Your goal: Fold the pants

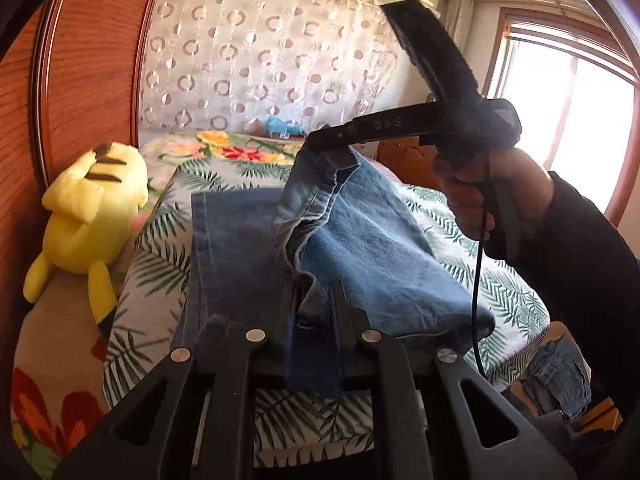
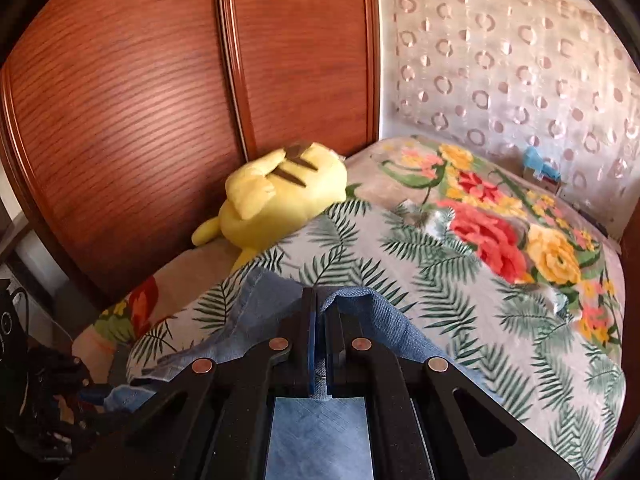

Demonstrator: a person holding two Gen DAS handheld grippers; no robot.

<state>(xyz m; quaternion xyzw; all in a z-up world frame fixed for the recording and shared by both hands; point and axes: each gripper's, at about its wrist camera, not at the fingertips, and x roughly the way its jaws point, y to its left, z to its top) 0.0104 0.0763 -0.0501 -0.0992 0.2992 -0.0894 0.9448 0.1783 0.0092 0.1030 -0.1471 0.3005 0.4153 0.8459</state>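
Observation:
Blue denim pants (image 1: 240, 240) lie on the leaf-print bedspread (image 1: 152, 264). My left gripper (image 1: 316, 308) is shut on a fold of the denim at the near edge. My right gripper (image 1: 320, 148) shows in the left wrist view above the pants, shut on another denim edge and holding it lifted, so a flap (image 1: 372, 240) drapes down. In the right wrist view my right gripper (image 2: 322, 312) pinches blue denim (image 2: 376, 320) between its closed fingers over the bed.
A yellow plush toy (image 1: 96, 208) lies at the bed's left edge against the wooden wardrobe (image 1: 88, 80). A floral blanket (image 2: 500, 216) covers the far bed. A small blue object (image 1: 282, 126) sits by the curtain. More denim (image 1: 560, 376) lies low at right.

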